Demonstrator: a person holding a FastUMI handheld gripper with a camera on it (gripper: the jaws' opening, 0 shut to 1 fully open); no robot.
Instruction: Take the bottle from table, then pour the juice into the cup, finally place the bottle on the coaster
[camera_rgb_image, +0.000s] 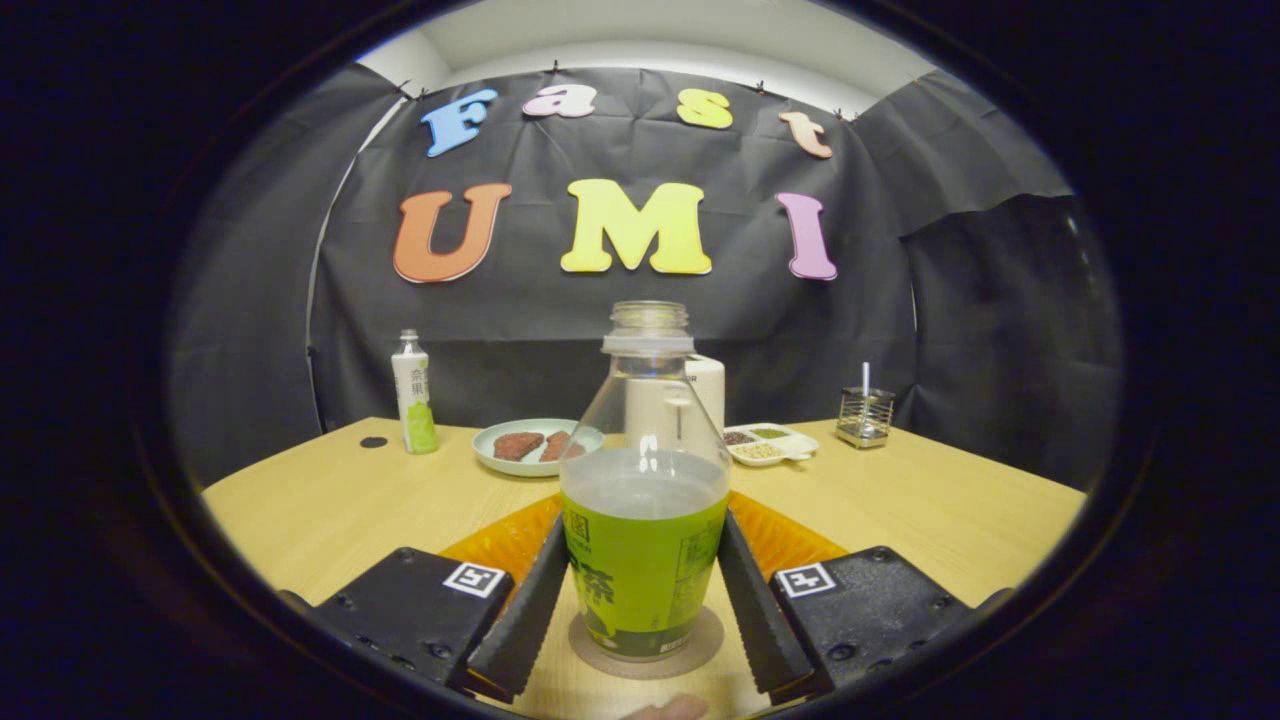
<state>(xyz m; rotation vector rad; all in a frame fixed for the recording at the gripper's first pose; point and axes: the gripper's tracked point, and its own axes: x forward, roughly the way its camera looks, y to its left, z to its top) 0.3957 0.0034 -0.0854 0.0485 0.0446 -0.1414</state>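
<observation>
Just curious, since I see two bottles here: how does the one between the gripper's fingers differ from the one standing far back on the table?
The near bottle is clear, uncapped and stands on a round coaster between the hand-held gripper fingers, which sit close along its sides. The far bottle is white, slimmer, capped, and stands on the bare table beside a plate. Both stand upright and carry green labels.

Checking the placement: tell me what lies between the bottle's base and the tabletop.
In the gripper view, a round brown coaster lies under the clear, uncapped, green-labelled bottle, on the light wooden table. The gripper jaws flank the bottle.
</observation>
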